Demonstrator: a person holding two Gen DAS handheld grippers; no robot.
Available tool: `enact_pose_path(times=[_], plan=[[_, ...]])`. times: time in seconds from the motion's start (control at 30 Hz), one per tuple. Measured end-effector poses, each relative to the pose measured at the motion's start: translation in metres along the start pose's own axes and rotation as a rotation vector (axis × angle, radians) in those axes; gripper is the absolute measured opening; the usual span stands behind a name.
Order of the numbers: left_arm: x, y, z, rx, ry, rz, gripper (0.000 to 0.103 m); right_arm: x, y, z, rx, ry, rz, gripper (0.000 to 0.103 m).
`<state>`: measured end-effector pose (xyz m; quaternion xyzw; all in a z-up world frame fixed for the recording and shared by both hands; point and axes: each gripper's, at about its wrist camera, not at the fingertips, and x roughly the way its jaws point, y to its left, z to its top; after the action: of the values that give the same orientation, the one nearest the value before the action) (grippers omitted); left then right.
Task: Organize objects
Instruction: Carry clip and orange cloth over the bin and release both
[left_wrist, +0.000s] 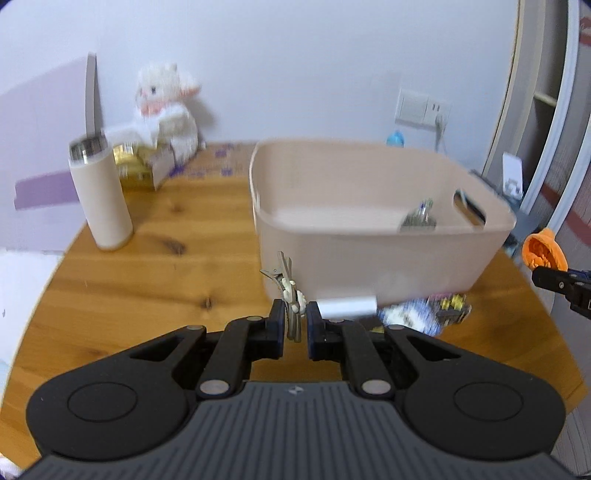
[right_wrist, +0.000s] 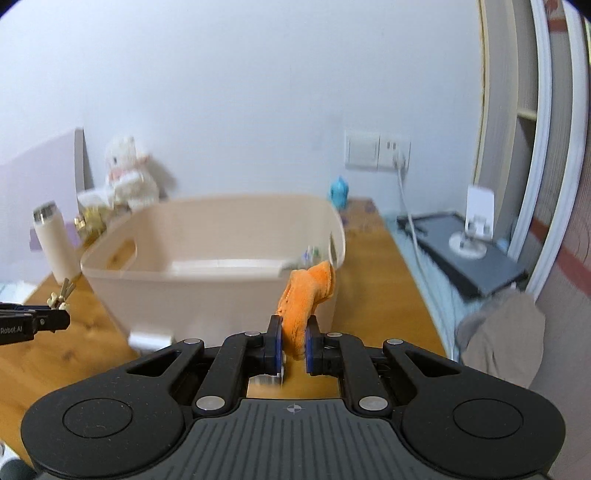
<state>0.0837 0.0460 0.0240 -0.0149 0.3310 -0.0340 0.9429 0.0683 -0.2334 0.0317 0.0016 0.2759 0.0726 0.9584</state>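
Note:
A beige plastic bin (left_wrist: 369, 251) stands on the wooden table, with a small shiny item (left_wrist: 419, 218) lying inside. My left gripper (left_wrist: 295, 321) is shut on a metal hair clip (left_wrist: 284, 273) with a pale ornament, held just in front of the bin's near left corner. My right gripper (right_wrist: 293, 347) is shut on an orange plush piece (right_wrist: 306, 299), close to the bin's (right_wrist: 207, 288) near right corner. In the left wrist view the orange plush (left_wrist: 543, 253) shows at the far right. In the right wrist view the clip (right_wrist: 62, 293) shows at the far left.
A beige tumbler (left_wrist: 99, 192), a white plush toy (left_wrist: 166, 110) and gold-wrapped boxes (left_wrist: 136, 166) stand at the back left. A white tube (left_wrist: 347, 306) and a patterned packet (left_wrist: 424, 314) lie before the bin. A blue figurine (right_wrist: 339, 192), wall socket (right_wrist: 376, 149) and dark device (right_wrist: 465, 254) are at the right.

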Motion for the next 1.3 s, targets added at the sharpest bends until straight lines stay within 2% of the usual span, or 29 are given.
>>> enact_pose_path(times=[0.1,0.3,0.43,0.67,0.87,1.0,1.07,1.1,1.13,1.2,1.23,1.27,1.3], plan=[[-0.009,-0.002,0.014,0.007,-0.051,0.005,0.013,-0.002,-0.002,0.015,0.010,-0.047,0.003,0.010],[-0.009,-0.010,0.043,0.019,-0.112,-0.003,0.013,0.008,-0.007,0.043,0.050,-0.085,0.031,0.010],[0.007,-0.025,0.064,0.036,-0.131,-0.011,0.013,0.028,-0.006,0.057,0.044,-0.055,0.064,0.011],[0.060,-0.039,0.087,0.017,-0.071,0.021,0.013,0.070,0.007,0.068,-0.001,-0.003,0.041,0.010],[0.100,-0.049,0.082,0.077,0.009,0.053,0.013,0.100,0.015,0.065,-0.023,0.053,0.026,0.011],[0.117,-0.049,0.076,0.090,0.067,0.046,0.013,0.114,0.019,0.059,-0.031,0.099,0.022,0.012],[0.120,-0.049,0.073,0.091,0.080,0.034,0.014,0.116,0.019,0.056,-0.028,0.110,0.021,0.015],[0.119,-0.049,0.073,0.092,0.082,0.034,0.014,0.116,0.019,0.055,-0.025,0.111,0.020,0.021],[0.117,-0.050,0.072,0.094,0.079,0.035,0.014,0.114,0.018,0.055,-0.021,0.105,0.016,0.033],[0.112,-0.051,0.072,0.105,0.087,0.029,0.016,0.104,0.018,0.053,-0.013,0.079,0.016,0.043],[0.109,-0.052,0.074,0.105,0.093,0.029,0.030,0.098,0.018,0.053,-0.014,0.065,0.023,0.053],[0.103,-0.053,0.074,0.103,0.088,0.029,0.057,0.093,0.019,0.053,-0.018,0.052,0.024,0.059],[0.096,-0.052,0.074,0.099,0.067,0.030,0.070,0.086,0.019,0.053,-0.028,0.038,0.021,0.060]])
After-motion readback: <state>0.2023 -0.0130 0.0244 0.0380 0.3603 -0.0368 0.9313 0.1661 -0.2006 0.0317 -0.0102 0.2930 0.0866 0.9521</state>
